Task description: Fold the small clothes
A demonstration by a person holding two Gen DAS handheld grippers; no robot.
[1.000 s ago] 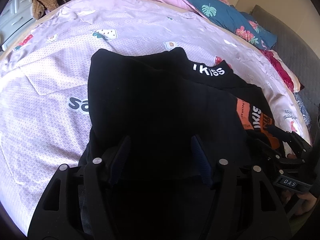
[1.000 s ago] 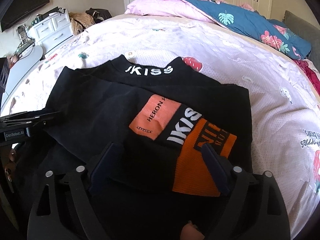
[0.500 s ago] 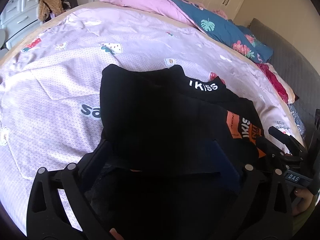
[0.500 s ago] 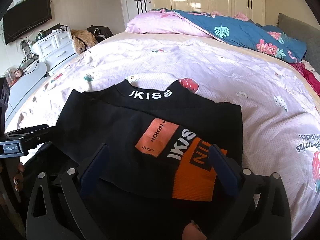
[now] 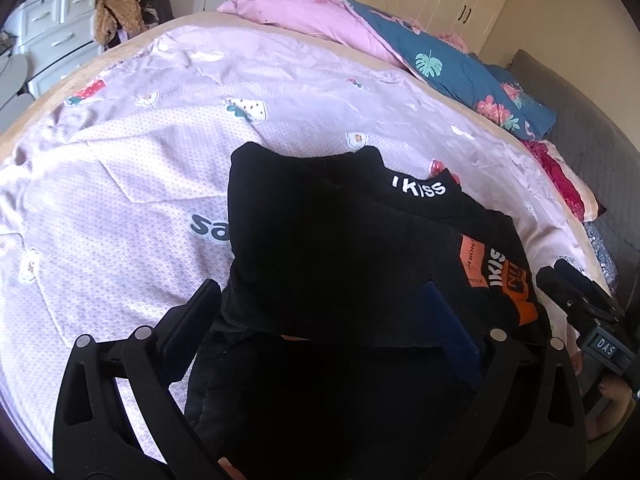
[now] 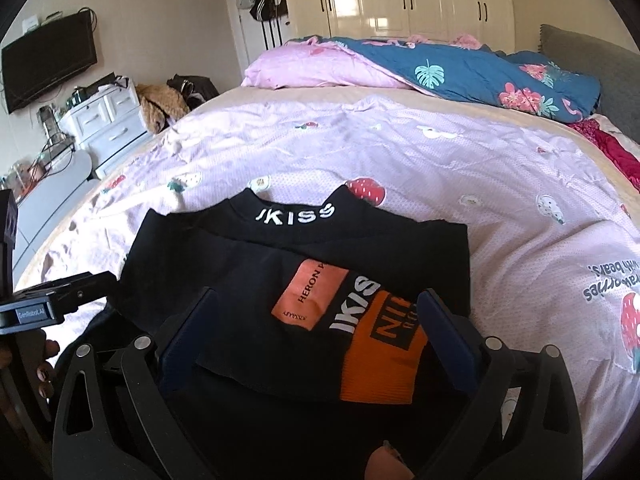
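A black shirt [image 6: 296,264] lies folded on the bed [image 6: 500,184], near the bed's near edge, its collar pointing toward the pillows and printed with white letters. On top of it a folded-over layer shows an orange patch [image 6: 308,296] and a wider orange band [image 6: 384,364] with more white lettering, and the near hem of this layer runs across just in front of the right tongs [image 6: 316,340]. The shirt's left and right edges are straight; the far right corner sits flat on the sheet, and the left shoulder corner is rounded. The right tongs stand spread wide, the blue pads at either side of the folded hem and gripping nothing. The left tongs [image 5: 320,324] are likewise spread wide, the pads on either side of the shirt's dark left part, with cloth lying between them but not pinched. Each tool shows at the margin of the other's view, the left one just off the shirt's left edge in the right wrist view, the right one beside the orange band in the left wrist view. Around the shirt a pale pink sheet [image 5: 120,184] with strawberry prints spreads wide and mostly flat to the left, right and far side. A pink and blue flowered quilt [image 6: 460,68] is bunched at the far end. Beyond the bed's left edge stand a white dresser [image 6: 108,120] and a wall television [image 6: 48,60].
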